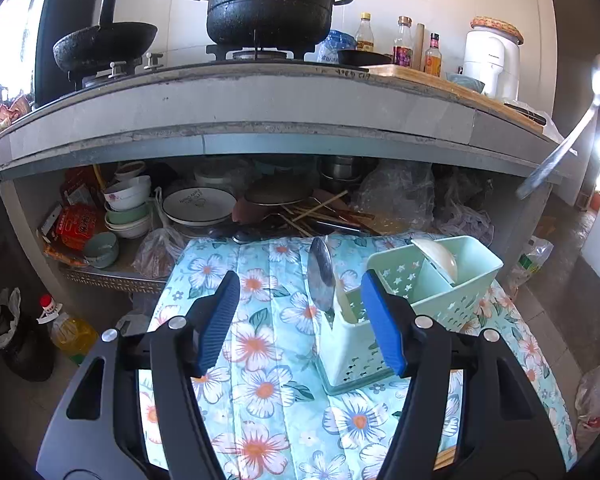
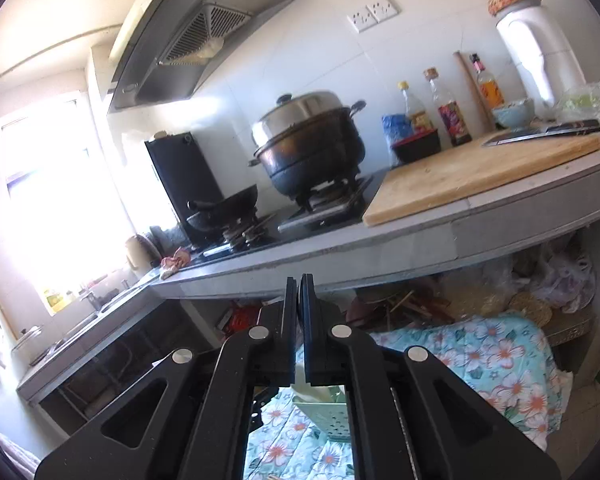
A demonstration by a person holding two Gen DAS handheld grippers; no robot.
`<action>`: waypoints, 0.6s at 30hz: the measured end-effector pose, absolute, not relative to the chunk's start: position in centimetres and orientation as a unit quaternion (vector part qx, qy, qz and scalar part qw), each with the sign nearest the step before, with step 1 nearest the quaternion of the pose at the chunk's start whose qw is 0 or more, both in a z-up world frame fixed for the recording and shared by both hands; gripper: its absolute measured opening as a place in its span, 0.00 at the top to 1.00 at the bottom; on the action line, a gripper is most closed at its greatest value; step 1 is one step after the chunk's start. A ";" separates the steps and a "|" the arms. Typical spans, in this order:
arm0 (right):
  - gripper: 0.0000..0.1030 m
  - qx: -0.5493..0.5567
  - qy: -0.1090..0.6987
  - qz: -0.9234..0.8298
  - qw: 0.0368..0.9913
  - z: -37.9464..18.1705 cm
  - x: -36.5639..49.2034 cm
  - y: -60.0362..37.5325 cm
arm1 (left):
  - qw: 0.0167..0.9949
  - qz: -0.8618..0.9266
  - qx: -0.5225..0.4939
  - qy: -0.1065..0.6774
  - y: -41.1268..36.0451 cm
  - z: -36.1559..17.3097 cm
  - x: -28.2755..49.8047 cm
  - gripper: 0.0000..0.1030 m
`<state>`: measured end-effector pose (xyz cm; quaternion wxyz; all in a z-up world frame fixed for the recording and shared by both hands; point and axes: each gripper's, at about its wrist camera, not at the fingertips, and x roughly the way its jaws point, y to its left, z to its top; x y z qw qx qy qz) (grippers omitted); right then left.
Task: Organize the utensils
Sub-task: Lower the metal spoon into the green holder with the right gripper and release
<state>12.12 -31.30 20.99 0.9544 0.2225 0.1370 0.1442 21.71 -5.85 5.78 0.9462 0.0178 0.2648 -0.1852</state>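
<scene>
Left wrist view: left gripper (image 1: 300, 322) jaws spread, empty, above floral cloth (image 1: 260, 392) by the kitchen counter (image 1: 236, 108), mint utensil caddy (image 1: 412, 300) toward the cloth's right edge holding a steel spoon (image 1: 321, 276); right gripper (image 2: 299, 328) closed.

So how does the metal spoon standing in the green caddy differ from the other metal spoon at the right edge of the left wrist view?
The spoon in the caddy stands nearly upright, bowl up, its handle down in the green caddy; the spoon at the right edge slants in mid-air, clear of the caddy. The first sits between the open left gripper fingers, untouched; what holds the second is out of frame. The second catches bright glare; the first looks duller. Both are shiny metal, bowl uppermost.
</scene>
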 end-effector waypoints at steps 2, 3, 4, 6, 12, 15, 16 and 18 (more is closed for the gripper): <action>0.97 0.228 0.157 0.150 0.949 20.0 13.4 -30.9 | 0.946 -0.187 0.016 0.265 -5.9 5.6 21.7 0.42; 0.97 0.232 0.166 0.149 0.947 19.5 14.0 -30.7 | 0.946 -0.188 0.016 0.265 -5.8 5.6 21.5 0.42; 0.97 0.234 0.176 0.147 0.945 18.8 14.5 -30.5 | 0.945 -0.188 0.016 0.265 -5.8 5.5 21.4 0.42; 0.97 0.240 0.199 0.141 0.940 17.0 15.9 -30.2 | 0.945 -0.192 0.016 0.266 -5.6 5.3 21.2 0.42; 0.97 0.305 0.243 0.124 0.912 10.8 19.1 -30.9 | 0.941 -0.202 0.012 0.270 -5.0 4.9 20.6 0.42; 0.97 0.341 0.252 0.112 0.899 7.8 20.0 -31.2 | 0.939 -0.204 0.017 0.276 -4.8 4.9 20.4 0.42; 0.97 0.347 0.252 0.104 0.897 7.1 20.1 -31.3 | 0.938 -0.203 0.023 0.280 -4.8 4.8 20.5 0.42; 0.97 0.361 0.251 0.092 0.893 5.5 20.3 -31.4 | 0.935 -0.197 0.031 0.292 -4.8 4.7 20.6 0.42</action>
